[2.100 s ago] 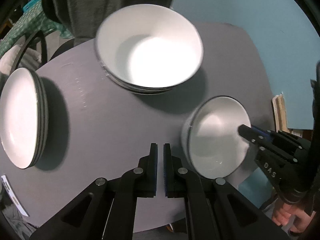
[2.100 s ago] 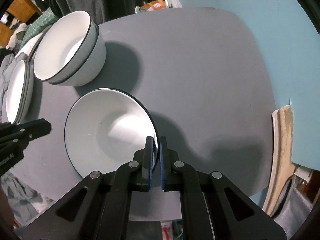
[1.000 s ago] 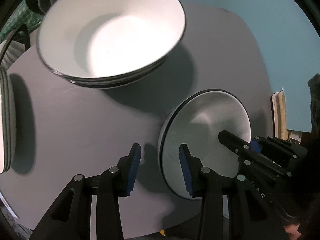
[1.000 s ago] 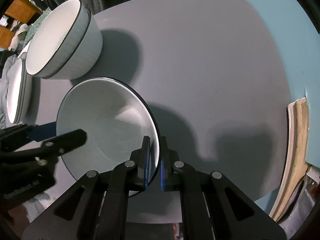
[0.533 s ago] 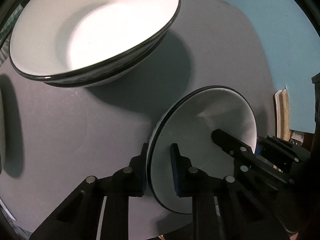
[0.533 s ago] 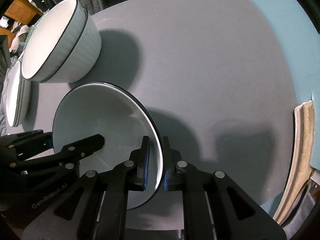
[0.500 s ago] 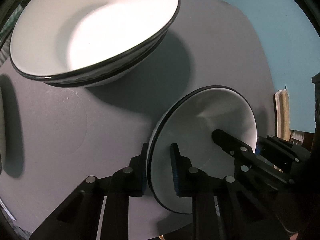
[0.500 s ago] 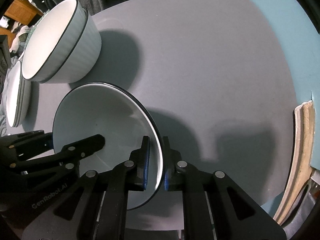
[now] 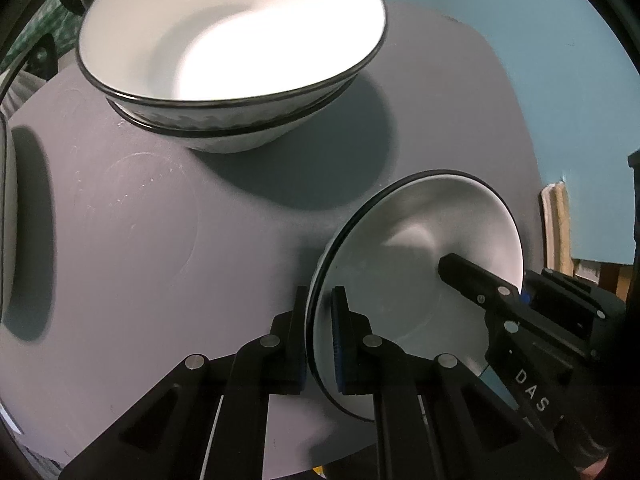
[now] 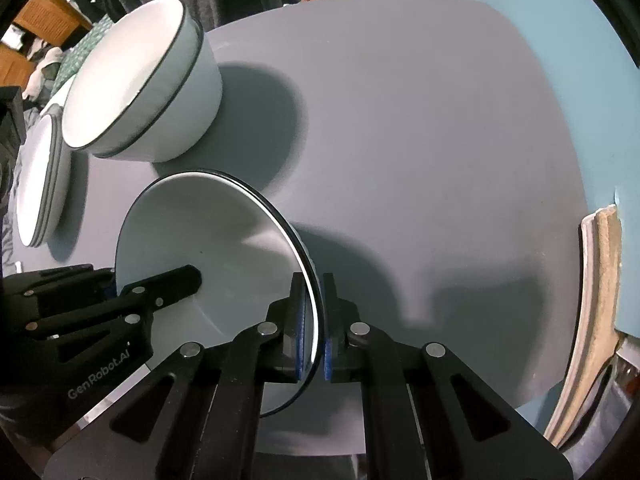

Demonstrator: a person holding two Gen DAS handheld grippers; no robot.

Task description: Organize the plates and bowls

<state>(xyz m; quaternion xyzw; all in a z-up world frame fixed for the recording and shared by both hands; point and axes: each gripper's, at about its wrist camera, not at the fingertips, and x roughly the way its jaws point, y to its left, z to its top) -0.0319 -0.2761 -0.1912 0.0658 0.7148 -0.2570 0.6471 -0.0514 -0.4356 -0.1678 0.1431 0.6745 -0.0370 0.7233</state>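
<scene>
**Small bowl held from both sides**

L wrist view: the left gripper (image 9: 320, 336) has just been closing and is now clamped on the near rim of the small white bowl with a thin black edge (image 9: 416, 280). The bowl is seen just above the round grey table (image 9: 160, 240), w/ two bigger stacked white bowls (image 9: 224, 60) behind.

R wrist view: the right gripper (image 10: 312, 328) is clamped on the bowl's (image 10: 208, 240) other rim. A pile of white plates (image 10: 38, 188) is seen at the far left.
</scene>
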